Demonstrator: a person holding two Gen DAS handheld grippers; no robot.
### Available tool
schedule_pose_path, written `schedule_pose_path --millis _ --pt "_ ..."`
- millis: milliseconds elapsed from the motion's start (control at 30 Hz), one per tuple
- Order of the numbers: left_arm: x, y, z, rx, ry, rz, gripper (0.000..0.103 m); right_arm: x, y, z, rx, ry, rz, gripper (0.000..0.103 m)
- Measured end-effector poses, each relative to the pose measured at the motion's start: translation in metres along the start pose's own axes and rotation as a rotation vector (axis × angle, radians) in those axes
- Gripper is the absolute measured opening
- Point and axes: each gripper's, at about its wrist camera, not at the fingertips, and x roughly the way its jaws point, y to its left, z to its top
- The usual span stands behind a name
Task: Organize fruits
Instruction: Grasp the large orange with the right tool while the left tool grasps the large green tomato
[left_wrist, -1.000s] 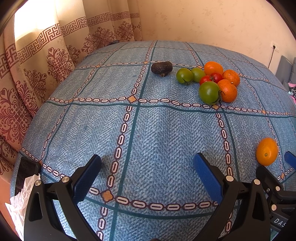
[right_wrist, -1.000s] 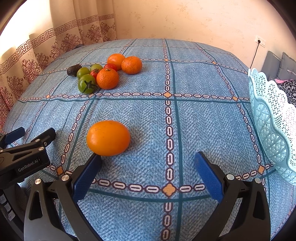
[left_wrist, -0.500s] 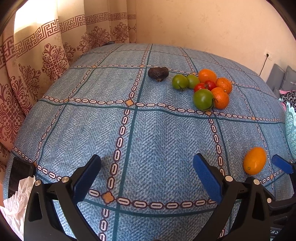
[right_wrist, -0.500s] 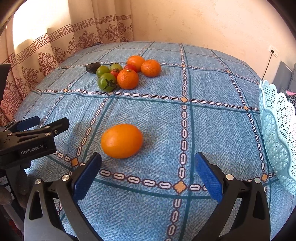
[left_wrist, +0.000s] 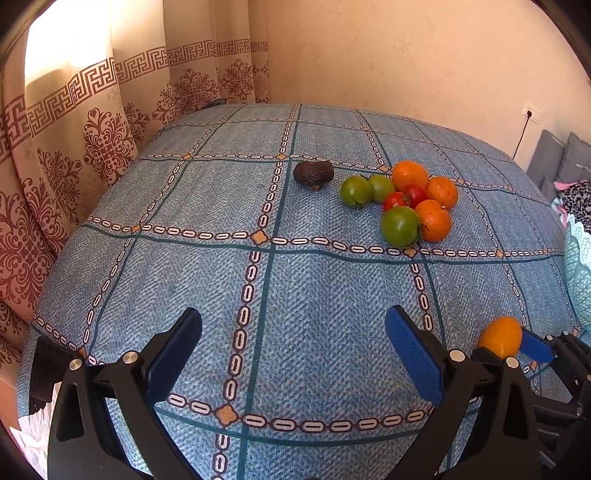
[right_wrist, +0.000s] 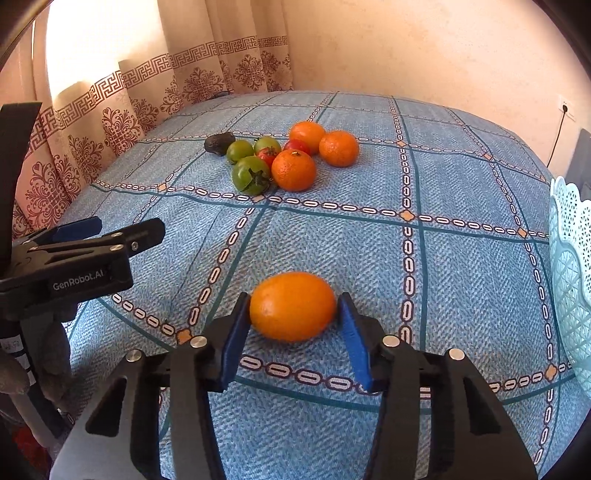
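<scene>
a: right gripper (right_wrist: 293, 314) is closed down to a narrow gap around the lone orange (right_wrist: 292, 305); both blue pads (right_wrist: 233, 336) look to be touching its sides. fruit appears to sit on the blue tablecloth (right_wrist: 461, 280), near the front edge of the tabletop, though contact underneath is hard to confirm.

b: left gripper (left_wrist: 293, 347)?

a: spread wide, holding nothing, over bare cloth toward the front left edge.

b: step in hand?

a: judged as the grasp on the first fruit. the pale blue basket (right_wrist: 572, 266) stands at the right edge, apart from the orange.

b: remaining fruit?

a: piled toward the back of the tabletop: three mandarins, green tomatoes (right_wrist: 251, 174), two red ones, and a dark avocado (right_wrist: 219, 142) just beside them on the curtain side.

b: next move calls for?

a: a firm but gentle squeeze, a lift clear of the cloth, then a carry right over the basket's scalloped rim.
</scene>
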Motion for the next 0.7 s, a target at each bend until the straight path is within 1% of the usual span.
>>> schedule_pose_path --millis 333,433,467,533,600,700 --pt "0.006 -0.023 0.009 0.026 -0.008 -0.015 0.097 -0.008 -0.007 -0.003 0.035 -0.031 0.059 0.046" --pt "0.011 -0.028 0.014 0.031 0.002 -0.039 0.091 -0.014 -0.01 -0.004 0.052 -0.055 0.066 0.046" --pt "0.013 -0.03 0.017 0.031 0.005 -0.051 0.088 -0.015 -0.012 -0.004 0.061 -0.061 0.065 0.046" --pt "0.017 -0.033 0.022 0.029 0.011 -0.077 0.086 -0.016 -0.017 -0.005 0.091 -0.068 0.074 0.046" --pt "0.022 -0.037 0.028 0.031 0.018 -0.102 0.079 -0.016 -0.023 -0.005 0.123 -0.07 0.082 0.046" --pt "0.027 -0.048 0.036 0.055 0.011 -0.133 0.074 -0.017 -0.029 -0.006 0.157 -0.077 0.095 0.046"
